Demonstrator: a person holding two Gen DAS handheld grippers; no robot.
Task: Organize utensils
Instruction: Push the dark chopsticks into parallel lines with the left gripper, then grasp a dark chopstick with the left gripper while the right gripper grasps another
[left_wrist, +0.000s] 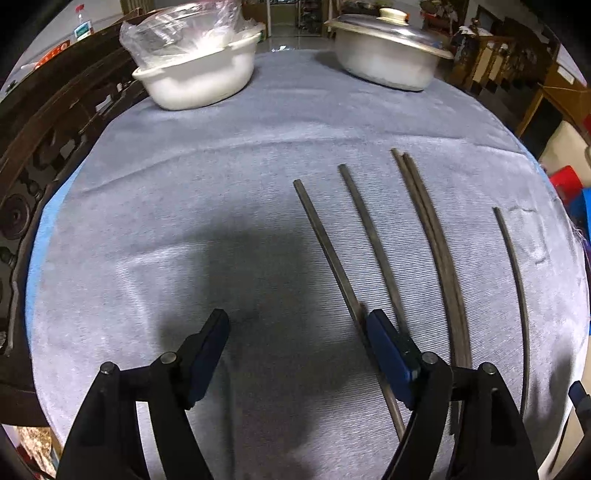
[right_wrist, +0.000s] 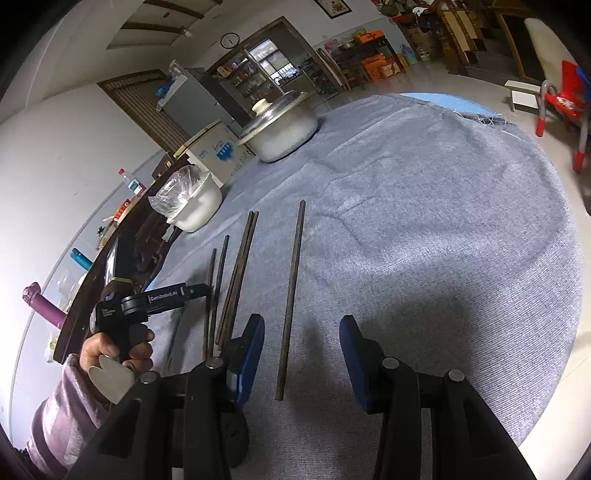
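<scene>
While five dark chopsticks (left_wrist: 369, 236) lie fanned and uneven on the grey-clothed round worktop (left_wrist: 221, 184), the left tool (left_wrist: 297, 328) hangs over them with jaws wide and empty, its right pad just beside the leftmost stick. The right tool (right_wrist: 302, 332), half open, straddles a lone chopstick (right_wrist: 291, 295) without pinching it. Pairing them neatly likely means gripping each stick mid-length and laying ends flush.
</scene>
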